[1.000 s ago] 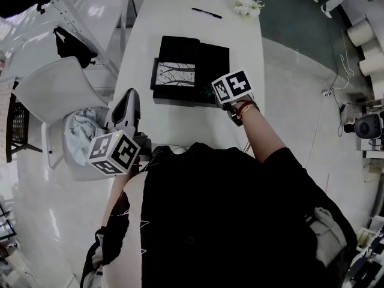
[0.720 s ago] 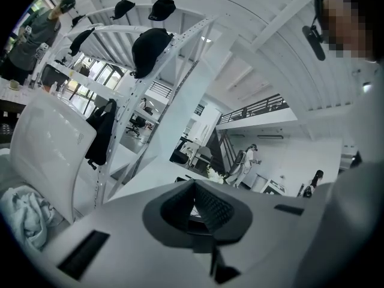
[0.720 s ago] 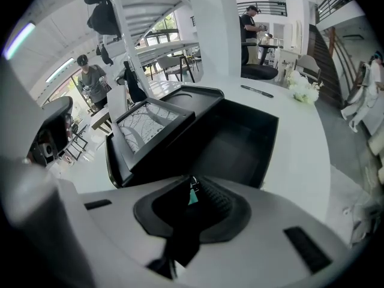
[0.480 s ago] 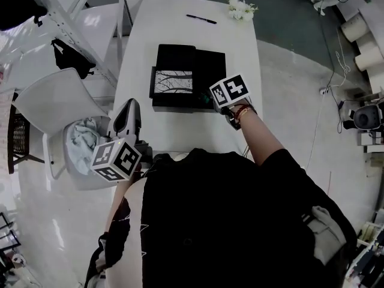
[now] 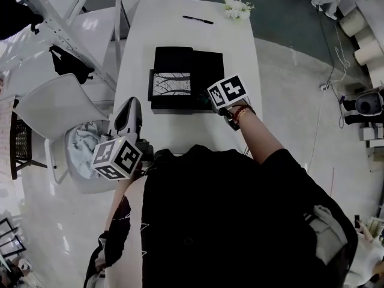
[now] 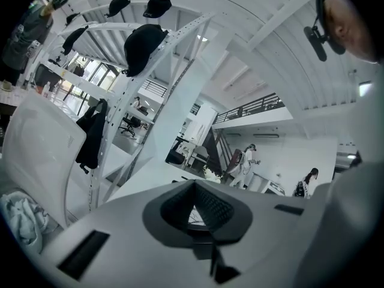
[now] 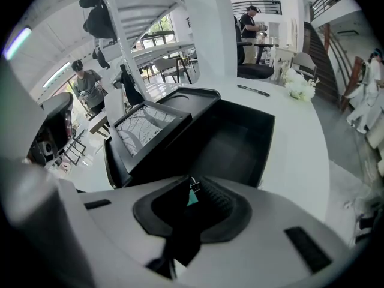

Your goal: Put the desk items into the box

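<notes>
**Item 1. Left claw** [image 5: 131,104], lower left of the head view, by the desk's [image 5: 186,125] near edge. Jaws together, nothing in them. It points up and away from the work, seemingly parked while the other side acts.

**Item 2. Right claw** [image 7: 193,192], centre of the head view, at the near right corner of the box [image 5: 207,71]. Jaws a little apart, with a small teal piece [image 7: 191,197] carrying a bit of metal in the gap. The pads do not appear to pinch it. Judged to be placed here so the piece falls inside the box wall and not onto the desk.

**Item 3. Box**, black, open-topped, mid-desk. Its right half is bare and dark. A black-framed panel [image 5: 171,84] printed with bare branches sits tilted over the left half, so only the right side offers free room.

**Item 4. Pen** [image 5: 198,20], black, upper centre, at the far end of the desk, well apart from the box. Not yet boxed.

**Item 5. White flowers** [image 5: 236,6], far right corner of the desk, near the pen.

**Item 6. Surroundings**, left of frame. A white chair [image 5: 51,104] with a pale cloth [image 5: 81,143] on its seat stands just beside the left claw. A black bag [image 5: 67,57] hangs on a white rack [image 5: 60,17] beyond. Reaching the pen means passing over the box and its raised panel.
</notes>
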